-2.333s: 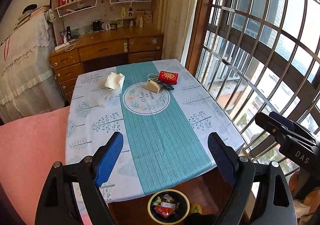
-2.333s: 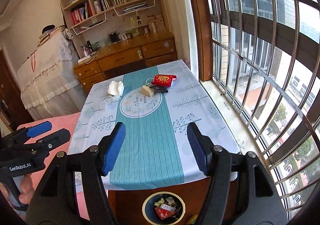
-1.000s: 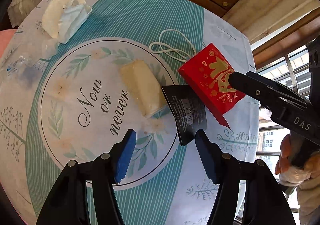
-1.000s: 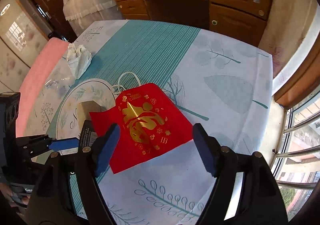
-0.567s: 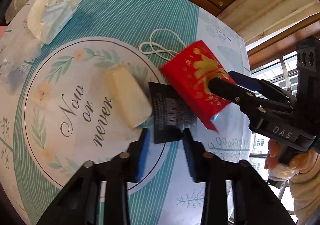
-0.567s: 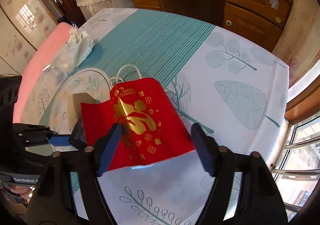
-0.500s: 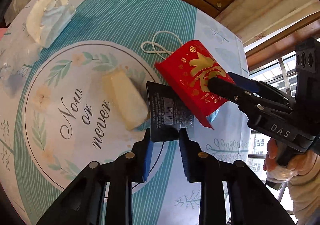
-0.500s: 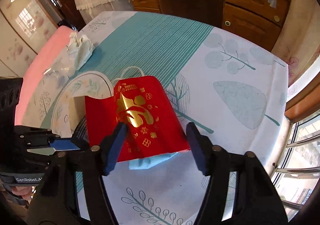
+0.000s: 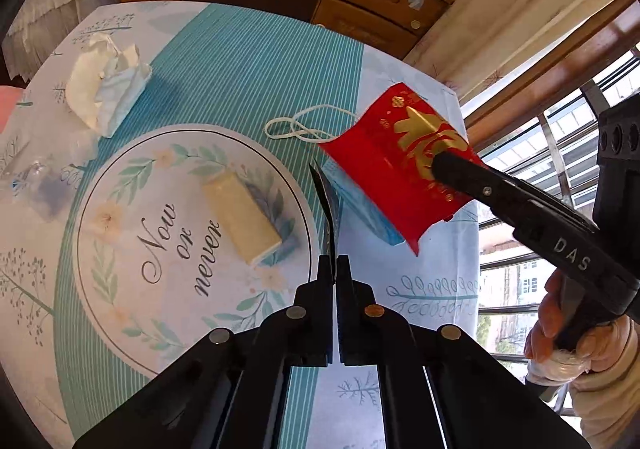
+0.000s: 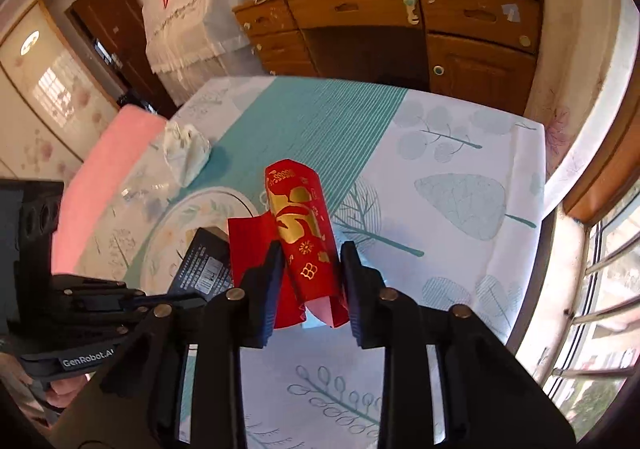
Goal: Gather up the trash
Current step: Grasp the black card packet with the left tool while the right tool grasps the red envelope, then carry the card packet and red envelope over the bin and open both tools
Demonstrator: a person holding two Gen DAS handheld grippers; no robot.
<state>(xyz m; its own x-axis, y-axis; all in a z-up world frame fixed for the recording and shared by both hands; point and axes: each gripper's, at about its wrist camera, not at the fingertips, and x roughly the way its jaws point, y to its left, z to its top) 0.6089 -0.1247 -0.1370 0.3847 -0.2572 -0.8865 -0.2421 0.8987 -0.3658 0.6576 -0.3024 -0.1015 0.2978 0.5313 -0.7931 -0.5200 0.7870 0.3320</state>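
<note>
My left gripper [image 9: 334, 269] is shut on a thin black card [image 9: 329, 205], which stands edge-on above the table in the left wrist view. In the right wrist view the black card [image 10: 204, 265] sticks out of the left gripper [image 10: 180, 299] at the lower left. My right gripper [image 10: 310, 265] is closing; its pads press a red packet with gold print [image 10: 302, 233], which buckles between them and is lifted. From the left wrist view the right gripper [image 9: 438, 167] holds the red packet [image 9: 384, 165] off the tablecloth.
On the tablecloth [image 9: 240, 61] lie a beige block [image 9: 240, 217], a crumpled tissue [image 9: 104, 89], a white cord loop [image 9: 304, 125], a clear wrapper [image 9: 32, 177] and a blue piece [image 9: 360, 205] under the red packet. A wooden desk [image 10: 400, 21] stands behind, window bars on the right.
Both grippers have closed from open. The black card has come up from flat to edge-on in the left gripper. The red packet has buckled and risen off the cloth in the right gripper.
</note>
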